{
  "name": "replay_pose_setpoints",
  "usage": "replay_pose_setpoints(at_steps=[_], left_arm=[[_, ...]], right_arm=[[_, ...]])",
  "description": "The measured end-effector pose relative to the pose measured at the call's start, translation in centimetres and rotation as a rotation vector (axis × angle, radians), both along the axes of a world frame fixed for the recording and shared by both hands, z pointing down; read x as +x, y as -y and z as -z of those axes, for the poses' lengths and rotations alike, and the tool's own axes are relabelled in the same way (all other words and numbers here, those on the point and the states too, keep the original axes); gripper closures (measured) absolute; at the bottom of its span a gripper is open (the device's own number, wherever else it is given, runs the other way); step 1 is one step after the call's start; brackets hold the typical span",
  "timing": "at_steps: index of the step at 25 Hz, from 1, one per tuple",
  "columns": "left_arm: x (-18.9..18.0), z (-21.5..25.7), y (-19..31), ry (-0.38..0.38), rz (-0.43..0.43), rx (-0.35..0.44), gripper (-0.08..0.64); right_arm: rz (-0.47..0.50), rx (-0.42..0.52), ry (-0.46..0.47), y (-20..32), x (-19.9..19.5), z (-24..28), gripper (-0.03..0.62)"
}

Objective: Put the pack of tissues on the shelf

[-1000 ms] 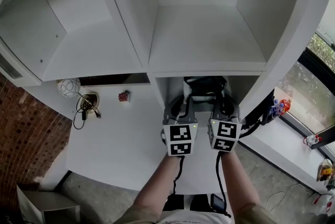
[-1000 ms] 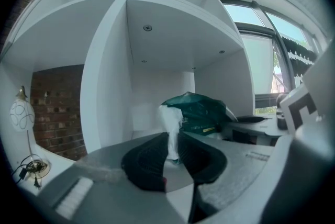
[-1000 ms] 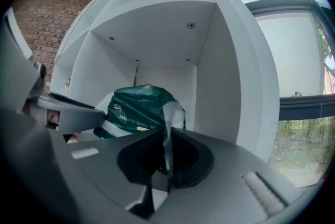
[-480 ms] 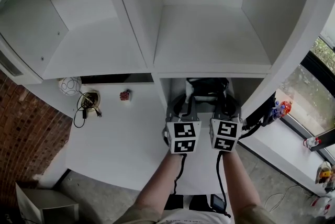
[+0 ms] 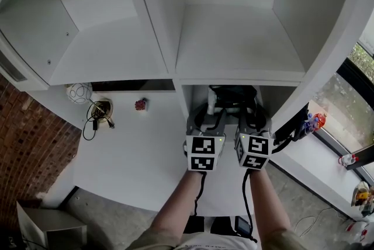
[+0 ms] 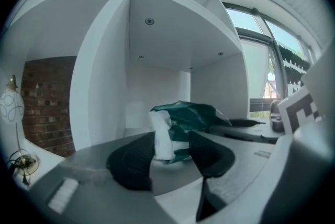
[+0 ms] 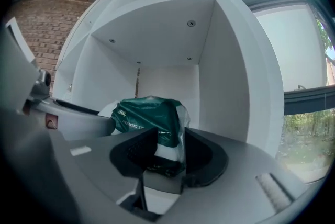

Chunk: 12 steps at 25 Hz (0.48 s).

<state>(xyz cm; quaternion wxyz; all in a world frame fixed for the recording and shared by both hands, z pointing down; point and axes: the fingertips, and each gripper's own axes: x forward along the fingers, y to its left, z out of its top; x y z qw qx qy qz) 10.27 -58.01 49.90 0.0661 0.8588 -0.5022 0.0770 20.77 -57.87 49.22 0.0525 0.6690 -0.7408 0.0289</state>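
Lying in the lower right compartment of the white shelf point(image 5: 234, 76), the green-and-white pack of tissues point(image 6: 183, 115) is resting with its near edges between both pairs of fingers. The left gripper point(image 6: 170, 147) and right gripper point(image 7: 168, 150) are reaching in side by side. Their jaws have just been opening and are now standing partly apart, clamping nothing, though the wrapper is sitting close to the pads. A white tabletop point(image 5: 134, 155) is spreading out to the left, with a brick wall point(image 5: 29, 149) showing beyond it and a window point(image 5: 345, 97) at right.
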Motion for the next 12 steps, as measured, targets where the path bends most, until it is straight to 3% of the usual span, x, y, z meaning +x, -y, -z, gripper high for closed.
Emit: replay_pose_setpoints(at_steps=[3,12], left_arm=[[0.27,0.03,-0.15,-0.007,-0.019,-0.004,0.326],[0.96,0.2,-0.6,-0.026,-0.061,0.008,0.215]], right_arm=[[0.017,0.004,0.019,-0.03,-0.33,0.15,0.423],[0.051,0.0,0.068,-0.22,-0.7,0.04,0.359]])
